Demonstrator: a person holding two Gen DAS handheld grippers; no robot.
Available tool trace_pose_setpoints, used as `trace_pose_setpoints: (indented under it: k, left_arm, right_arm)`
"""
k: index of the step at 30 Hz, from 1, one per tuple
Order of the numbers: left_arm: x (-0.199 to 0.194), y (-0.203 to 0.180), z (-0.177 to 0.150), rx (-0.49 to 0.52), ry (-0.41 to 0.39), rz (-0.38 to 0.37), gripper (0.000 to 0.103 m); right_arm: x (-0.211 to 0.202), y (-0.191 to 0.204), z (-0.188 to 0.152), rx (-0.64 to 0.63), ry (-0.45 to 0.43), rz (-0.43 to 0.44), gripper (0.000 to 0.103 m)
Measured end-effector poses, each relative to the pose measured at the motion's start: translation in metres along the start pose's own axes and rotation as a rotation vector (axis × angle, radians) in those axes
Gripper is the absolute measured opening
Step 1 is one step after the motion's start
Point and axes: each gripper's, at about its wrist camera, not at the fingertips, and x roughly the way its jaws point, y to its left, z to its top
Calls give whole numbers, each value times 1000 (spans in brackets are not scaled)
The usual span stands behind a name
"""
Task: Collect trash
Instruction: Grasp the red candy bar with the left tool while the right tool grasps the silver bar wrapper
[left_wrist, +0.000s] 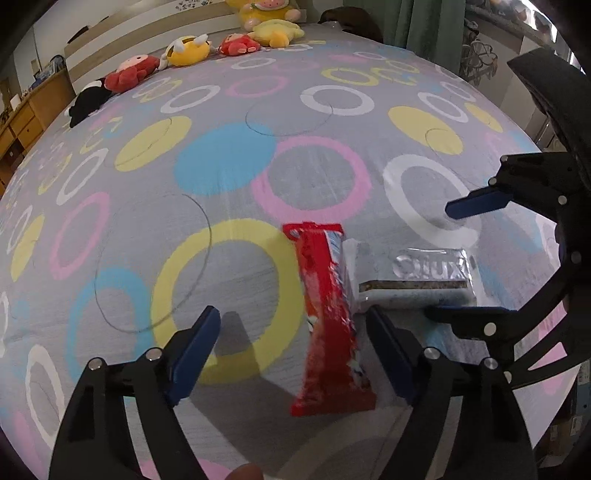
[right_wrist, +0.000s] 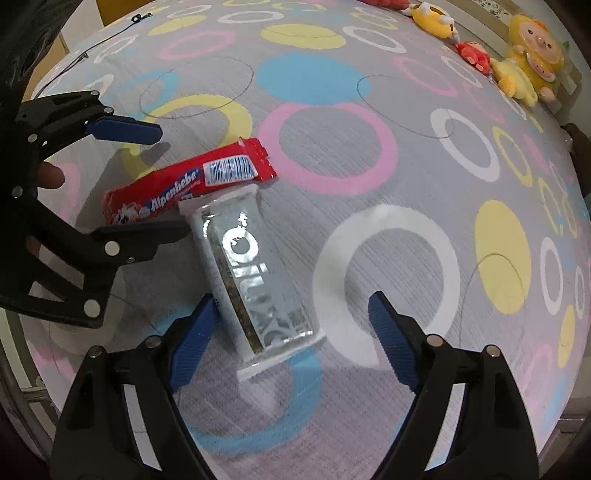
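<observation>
Looking early: red Alpenliebe wrapper (left_wrist: 332, 317) and silver Qiuxi packet (right_wrist: 255, 280) lie touching on the bed (left_wrist: 221, 166), both uncollected. Left gripper (left_wrist: 295, 354) and right gripper (right_wrist: 291, 332) straddle one each, jaws wide, gripping nothing yet.

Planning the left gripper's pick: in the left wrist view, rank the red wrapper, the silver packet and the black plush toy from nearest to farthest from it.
1. Red wrapper: between the open fingers of the left gripper.
2. Silver packet: just right of the wrapper.
3. Black plush toy: far left, at the bed's head end.

Red wrapper (left_wrist: 332, 314) & silver pkt (right_wrist: 255, 280) flat, touching on bedsheet (right_wrist: 369, 184).
</observation>
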Motion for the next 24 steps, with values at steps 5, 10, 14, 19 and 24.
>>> trace_pose_setpoints:
  k: [5, 10, 14, 19, 24]
  left_arm:
    - [5, 11, -1, -11, 14, -6, 75]
    - [5, 14, -1, -10, 1, -10, 61]
    - [4, 13, -1, 4, -11, -12, 50]
    - [2, 13, -3, 1, -19, -22, 30]
    - [0, 10, -5, 6, -26, -16, 18]
  right_arm:
    - [5, 4, 5, -19, -1, 10, 71]
    - [8, 2, 8, -22, -2, 25, 67]
    - [5, 6, 4, -34, -7, 33, 61]
    - [3, 9, 2, -33, -15, 48, 50]
    - [-1, 15, -2, -28, -23, 56, 41]
